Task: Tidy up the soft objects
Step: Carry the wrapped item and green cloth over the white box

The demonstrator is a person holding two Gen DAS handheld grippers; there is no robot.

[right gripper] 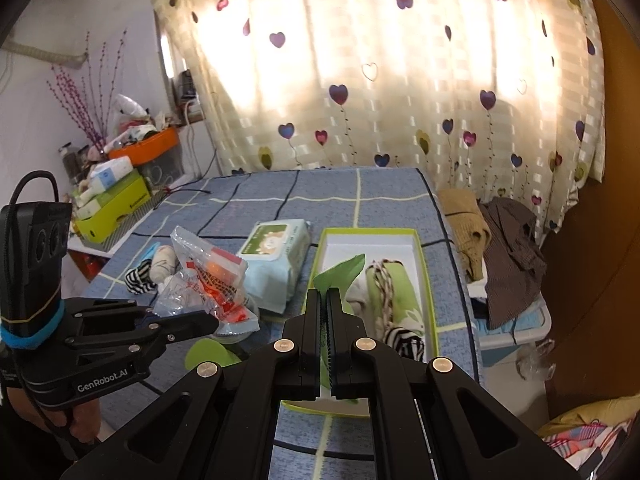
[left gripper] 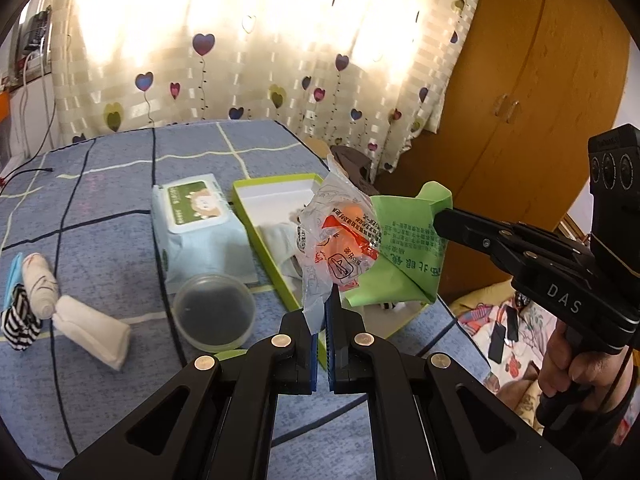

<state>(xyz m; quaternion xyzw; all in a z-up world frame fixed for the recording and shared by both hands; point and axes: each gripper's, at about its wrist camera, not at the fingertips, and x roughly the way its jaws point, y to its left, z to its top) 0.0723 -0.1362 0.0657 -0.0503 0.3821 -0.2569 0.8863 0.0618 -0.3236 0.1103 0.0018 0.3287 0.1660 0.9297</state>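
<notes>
Left claw (left gripper: 325, 312) clenched on the bottom edge of a crinkled clear plastic packet (left gripper: 340, 236) with red print and something orange inside, lifted above the blue checked bed cover (left gripper: 100, 216). Right claw (right gripper: 325, 300) clenched on a corner of a green paper bag (left gripper: 404, 248), held in the air just right of the packet and over the right-hand end of the open green box (right gripper: 426, 276). Packet and bag overlapping in the left wrist view; touching or apart, cannot tell.

Inside the box: a pale green roll with twine (right gripper: 390, 292), a bit of striped fabric (right gripper: 404, 340) at the near end, bare white floor at the far end. Box set close to the bed's right edge, with a piled tan garment (right gripper: 464, 220) and brown garment (right gripper: 516, 248) just beyond that edge.

Left of the box, a pack of wet wipes (left gripper: 200, 224), nearly touching the box wall. In front of the wipes, a round translucent lid (left gripper: 214, 312). Further left, well apart from the lid: a folded white cloth (left gripper: 92, 332), a rolled pale sock (left gripper: 40, 284), a black-and-white striped sock (left gripper: 18, 320) and a blue strip (left gripper: 12, 276) near the left margin of the bed.

Open cover across the far half of the bed, up to the heart-print curtain (left gripper: 240, 52). A thin black cable (left gripper: 24, 174) lying at the far left corner. Near strip of cover under both claws mostly clear.
</notes>
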